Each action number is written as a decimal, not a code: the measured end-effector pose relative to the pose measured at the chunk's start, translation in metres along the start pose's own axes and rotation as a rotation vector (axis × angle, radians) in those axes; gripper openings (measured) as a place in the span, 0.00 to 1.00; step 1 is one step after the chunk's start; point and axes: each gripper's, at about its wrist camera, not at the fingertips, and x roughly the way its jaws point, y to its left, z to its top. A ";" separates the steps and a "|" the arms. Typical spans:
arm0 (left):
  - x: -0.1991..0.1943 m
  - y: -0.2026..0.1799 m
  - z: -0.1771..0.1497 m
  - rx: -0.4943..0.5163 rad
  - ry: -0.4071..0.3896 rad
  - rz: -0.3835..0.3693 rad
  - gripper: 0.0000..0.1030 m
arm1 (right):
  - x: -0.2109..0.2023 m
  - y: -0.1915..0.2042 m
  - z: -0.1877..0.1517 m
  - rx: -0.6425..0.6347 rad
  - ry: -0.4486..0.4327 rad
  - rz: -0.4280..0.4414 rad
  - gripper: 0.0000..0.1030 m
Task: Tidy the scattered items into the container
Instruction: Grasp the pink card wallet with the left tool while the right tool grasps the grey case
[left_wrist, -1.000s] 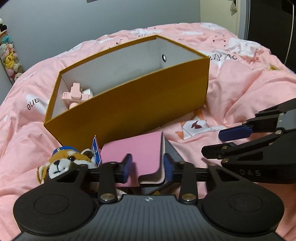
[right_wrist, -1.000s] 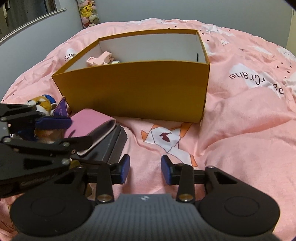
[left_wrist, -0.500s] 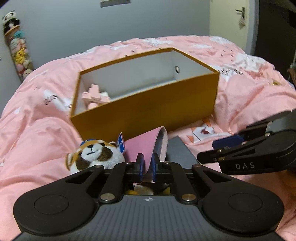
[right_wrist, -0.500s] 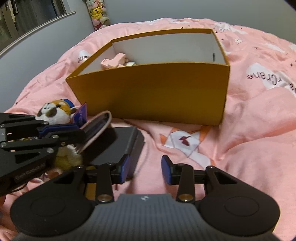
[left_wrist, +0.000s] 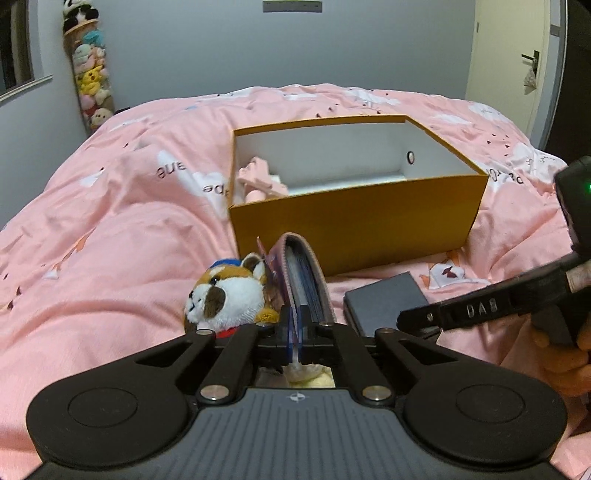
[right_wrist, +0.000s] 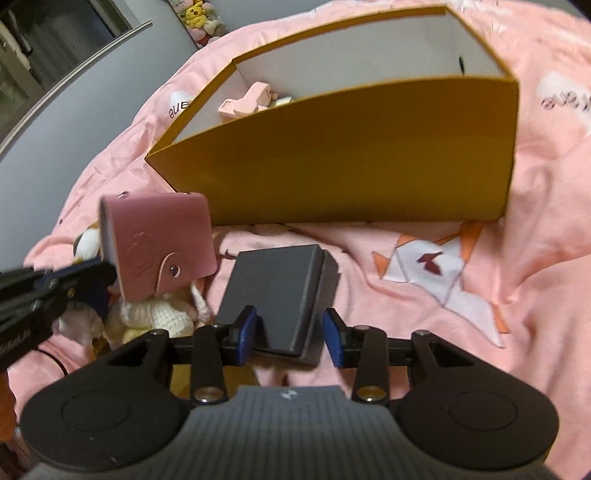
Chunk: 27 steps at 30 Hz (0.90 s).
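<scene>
Left claw (left_wrist: 295, 334) was clamped on the lower edge of the pink soft-leather card wallet (right_wrist: 159, 242), held upright ahead of its tips, short of the orange cardboard box (left_wrist: 354, 221); light, floppy, likely to swing. Right claw (right_wrist: 290, 332), jaws just widening, straddled without touching the stiff matte-black rectangular box (right_wrist: 277, 291), best taken across its 2 long sides.

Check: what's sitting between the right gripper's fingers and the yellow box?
The dark grey box lies between the right gripper's open fingers; beyond it, only bare pink bedding reaches the yellow box, per the right wrist view.
</scene>
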 end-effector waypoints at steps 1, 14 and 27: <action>0.000 0.001 -0.002 -0.006 0.003 -0.002 0.02 | 0.004 -0.001 0.001 0.013 0.008 0.008 0.49; 0.001 -0.009 -0.021 0.001 0.021 -0.041 0.00 | -0.011 0.020 0.004 -0.049 -0.073 0.024 0.12; 0.003 -0.005 -0.032 -0.027 0.040 -0.082 0.02 | -0.007 0.042 0.004 -0.119 -0.079 -0.011 0.31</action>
